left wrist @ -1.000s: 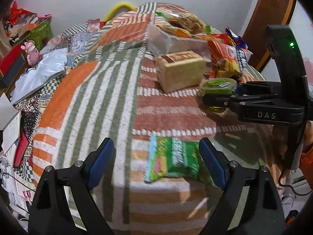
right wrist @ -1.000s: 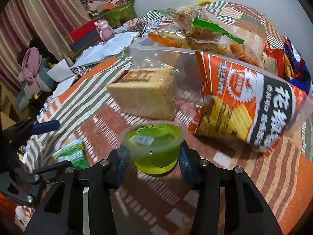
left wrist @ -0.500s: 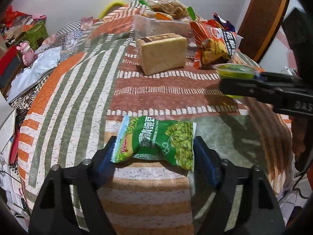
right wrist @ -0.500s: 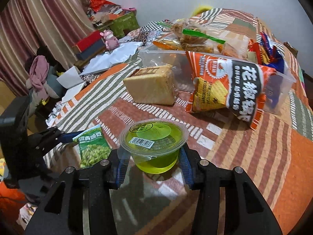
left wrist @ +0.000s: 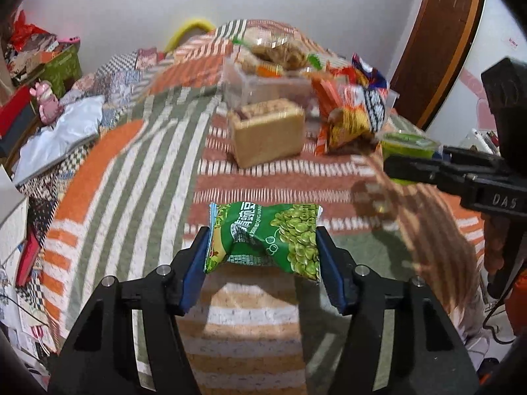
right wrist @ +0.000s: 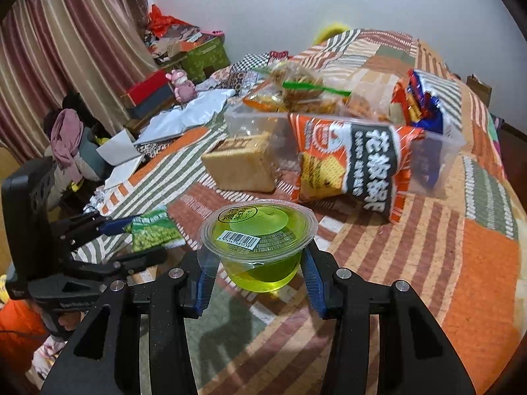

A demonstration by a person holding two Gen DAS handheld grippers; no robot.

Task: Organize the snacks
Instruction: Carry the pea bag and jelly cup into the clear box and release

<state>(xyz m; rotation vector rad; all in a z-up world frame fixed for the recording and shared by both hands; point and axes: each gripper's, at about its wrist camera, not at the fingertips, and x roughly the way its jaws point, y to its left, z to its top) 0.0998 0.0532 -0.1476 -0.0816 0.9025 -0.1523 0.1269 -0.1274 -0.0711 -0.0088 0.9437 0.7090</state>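
Green pea bag (left wrist: 263,235) squeezed by left gripper (left wrist: 262,260), jaws just closing, probably off the bed's (left wrist: 131,151) near edge | right gripper (right wrist: 257,271) holds jelly cup (right wrist: 258,240) | both for clear box (right wrist: 441,151)

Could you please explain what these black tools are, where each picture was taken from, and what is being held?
There is no machine here: a person holds a pair of hand-held tongs in each hand, and a wide-angle camera on each looks forward along its two fingers.

The left view shows the left tongs. Their jaws have just been closing and now squeeze a green pea packet.

The right view shows the right tongs gripping a green jelly cup, lifted clear of the quilt.

On that striped quilt lie a tan wrapped cake, an orange snack bag, and a clear plastic bin filled with more snacks.
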